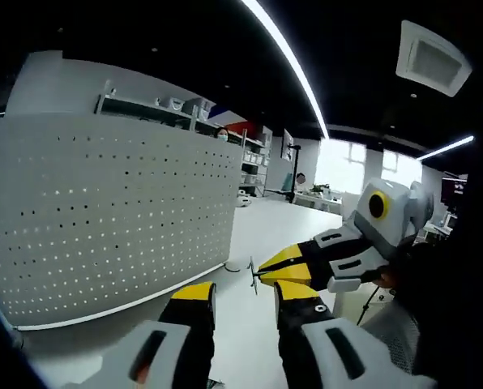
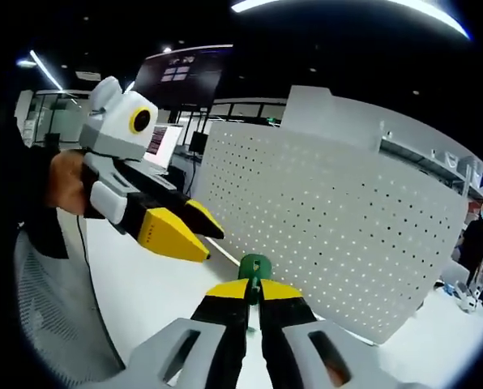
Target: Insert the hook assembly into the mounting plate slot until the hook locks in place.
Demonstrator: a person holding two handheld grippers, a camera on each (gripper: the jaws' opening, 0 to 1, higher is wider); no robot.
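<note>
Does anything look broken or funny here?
Nothing looks broken or spilled. The white perforated pegboard panel stands upright on the white table. The right gripper pinches a small green hook piece, not yet in the panel. The left gripper is open and empty.

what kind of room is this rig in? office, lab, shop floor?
Probably an open-plan lab or office workshop. A white perforated pegboard panel stands on a white table, metal storage shelves hold supplies behind it, and a dark wall monitor and a laptop sit under linear ceiling lights.
</note>
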